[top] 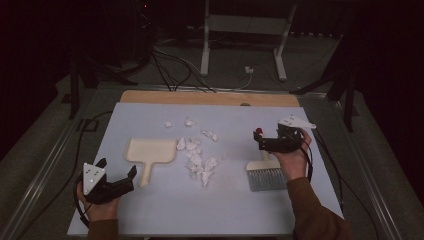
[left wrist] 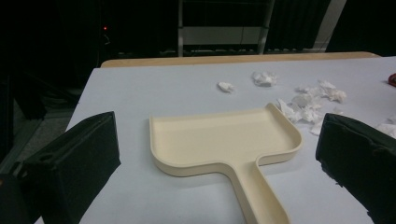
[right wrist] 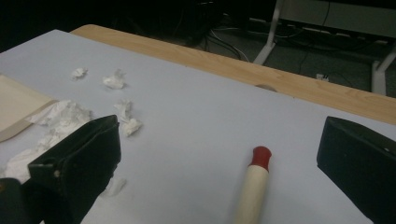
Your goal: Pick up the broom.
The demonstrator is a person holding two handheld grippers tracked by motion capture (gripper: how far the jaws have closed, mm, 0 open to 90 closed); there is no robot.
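Both grippers are closing in on their tools, so the step in hand looks like the reach before any sweeping starts. The left gripper (top: 118,176) hovers with its jaws spread wide and empty, just short of the handle of the cream dustpan (left wrist: 224,140), which lies flat on the bench (top: 150,212) with its mouth facing away from the person. The right gripper (top: 267,142) hangs over the brush (top: 266,175), jaws likewise released; in its own view the brush handle (right wrist: 254,186) with its red tip lies between them, seemingly not yet touched, though that view is dim.

Next, each gripper needs to drop and clamp squarely on its handle.

Crumpled paper scraps (top: 199,160) lie scattered between the dustpan and the brush, some touching the pan's right edge. Nothing blocks either handle.
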